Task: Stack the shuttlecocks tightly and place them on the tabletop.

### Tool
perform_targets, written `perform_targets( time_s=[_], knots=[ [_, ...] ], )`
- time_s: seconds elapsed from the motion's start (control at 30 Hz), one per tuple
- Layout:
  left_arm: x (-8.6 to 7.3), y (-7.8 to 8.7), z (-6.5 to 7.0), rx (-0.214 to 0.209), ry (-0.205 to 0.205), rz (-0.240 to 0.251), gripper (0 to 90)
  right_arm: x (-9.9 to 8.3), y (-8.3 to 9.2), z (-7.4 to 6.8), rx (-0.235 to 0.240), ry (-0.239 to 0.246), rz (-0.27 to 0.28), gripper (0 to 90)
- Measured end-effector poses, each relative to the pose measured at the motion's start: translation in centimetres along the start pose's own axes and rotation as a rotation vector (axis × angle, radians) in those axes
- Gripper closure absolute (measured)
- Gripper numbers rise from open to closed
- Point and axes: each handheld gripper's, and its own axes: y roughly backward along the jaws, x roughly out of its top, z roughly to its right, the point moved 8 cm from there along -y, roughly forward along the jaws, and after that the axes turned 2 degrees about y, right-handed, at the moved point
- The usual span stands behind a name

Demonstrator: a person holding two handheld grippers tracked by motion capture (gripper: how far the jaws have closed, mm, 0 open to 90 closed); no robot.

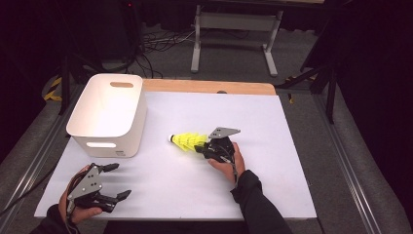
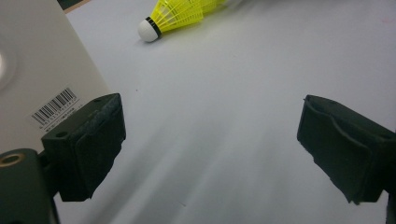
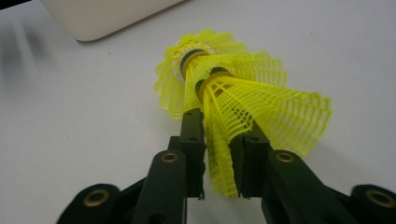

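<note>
Right gripper [image 3: 217, 154]: jaws narrow, both sides of the last skirt of the stacked shuttlecocks [image 3: 243, 93]; whether they pinch it, I cannot tell.
Left gripper [image 1: 117, 180]: wide, empty, near the bin [image 1: 108, 112].
Progress: shuttlecocks lie mid-table, not yet in the bin.
Views: the right gripper view shows several nested skirts; the high view shows one yellow shape.

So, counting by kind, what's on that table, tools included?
White bin: 1
Stack of yellow shuttlecocks: 1 (how many are nested I cannot tell)
Hand-held gripper: 2, the left hand-held gripper and the right hand-held gripper
Total: 4
</note>
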Motion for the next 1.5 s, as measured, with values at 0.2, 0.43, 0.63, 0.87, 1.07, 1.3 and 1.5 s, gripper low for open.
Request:
perform_targets(
  time_s=[0.2, 0.43, 0.63, 0.87, 1.07, 1.3, 1.5],
  knots=[
    [0.0, 0.1, 0.0, 0.001, -0.001, 0.0, 8.6, 0.0, 0.6, 0.1, -0.024, -0.007, 0.002, 62.6],
    [0.0, 0.2, -0.1, 0.005, -0.002, -0.001, 8.6, -0.1, 1.6, -0.2, -0.026, 0.0, 0.008, 76.1],
    [-0.1, 0.1, -0.1, 0.004, -0.003, -0.001, 8.6, 0.0, 1.5, -0.1, -0.041, 0.012, 0.009, 87.8],
    [-0.1, 0.1, 0.0, 0.0, -0.006, -0.006, 8.6, 0.0, 1.1, -0.2, -0.044, 0.019, 0.004, 88.0],
    [-0.1, 0.0, 0.0, 0.0, -0.006, -0.003, 8.6, -0.1, 0.9, -0.1, -0.052, 0.019, -0.007, 84.1],
    [-0.1, 0.0, 0.0, 0.0, -0.005, -0.004, 8.7, -0.2, 1.1, 0.0, -0.064, 0.023, -0.015, 71.7],
    [-0.1, 0.0, 0.0, 0.001, -0.005, -0.003, 8.7, 0.1, 1.7, -0.2, -0.07, 0.028, 0.005, 63.9]
  ],
)
